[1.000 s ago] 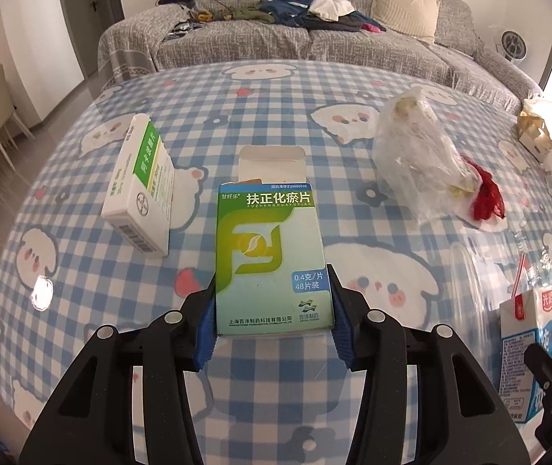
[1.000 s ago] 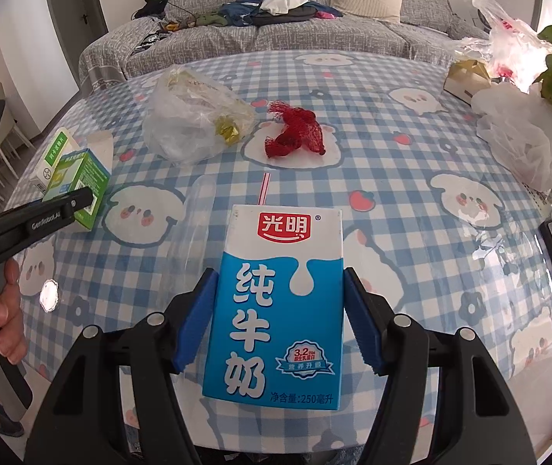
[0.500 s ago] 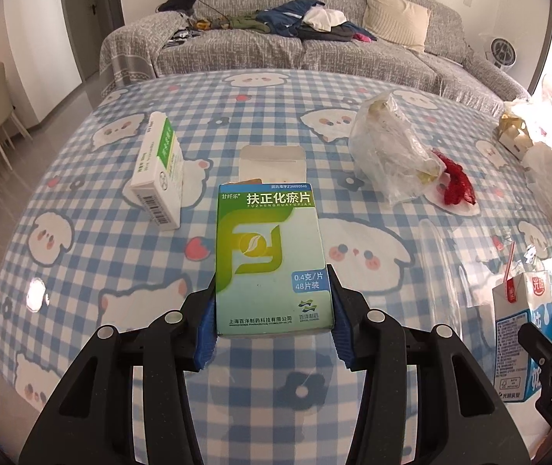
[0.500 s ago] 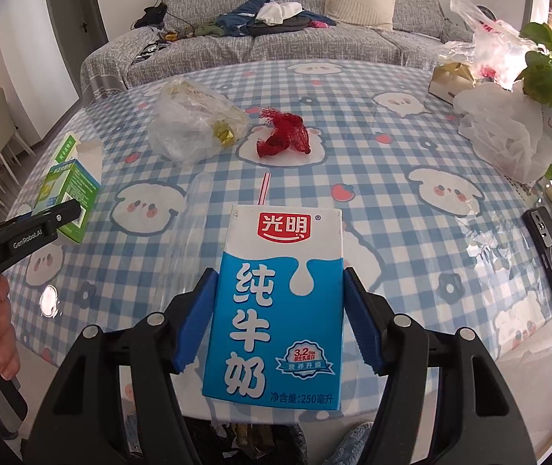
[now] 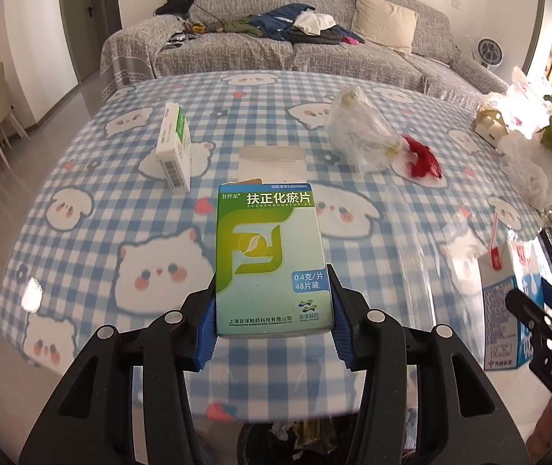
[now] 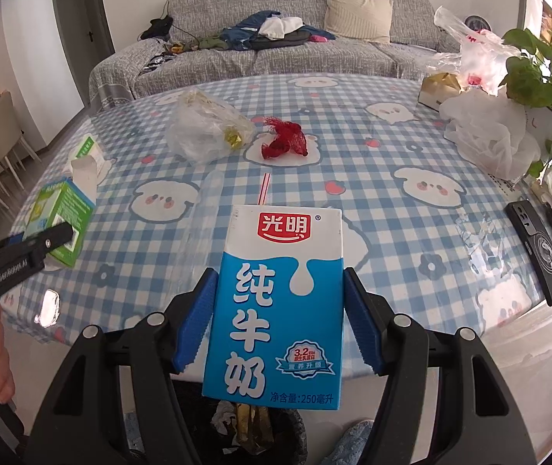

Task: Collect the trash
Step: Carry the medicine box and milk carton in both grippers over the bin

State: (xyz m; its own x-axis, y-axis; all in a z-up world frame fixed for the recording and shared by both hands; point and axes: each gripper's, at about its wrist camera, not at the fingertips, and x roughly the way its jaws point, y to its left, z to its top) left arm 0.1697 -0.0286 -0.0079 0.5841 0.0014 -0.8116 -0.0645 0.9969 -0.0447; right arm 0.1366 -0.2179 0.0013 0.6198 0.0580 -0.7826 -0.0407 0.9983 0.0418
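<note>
Now both loads have pulled back off the tabletop: left tongs grip the green medicine box, right tongs the milk carton, low centre over a trash bin. I judge dropping comes next.

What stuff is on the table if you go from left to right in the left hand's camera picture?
White medicine box → green medicine box held in the left gripper → clear plastic bag → red net → milk carton.
</note>
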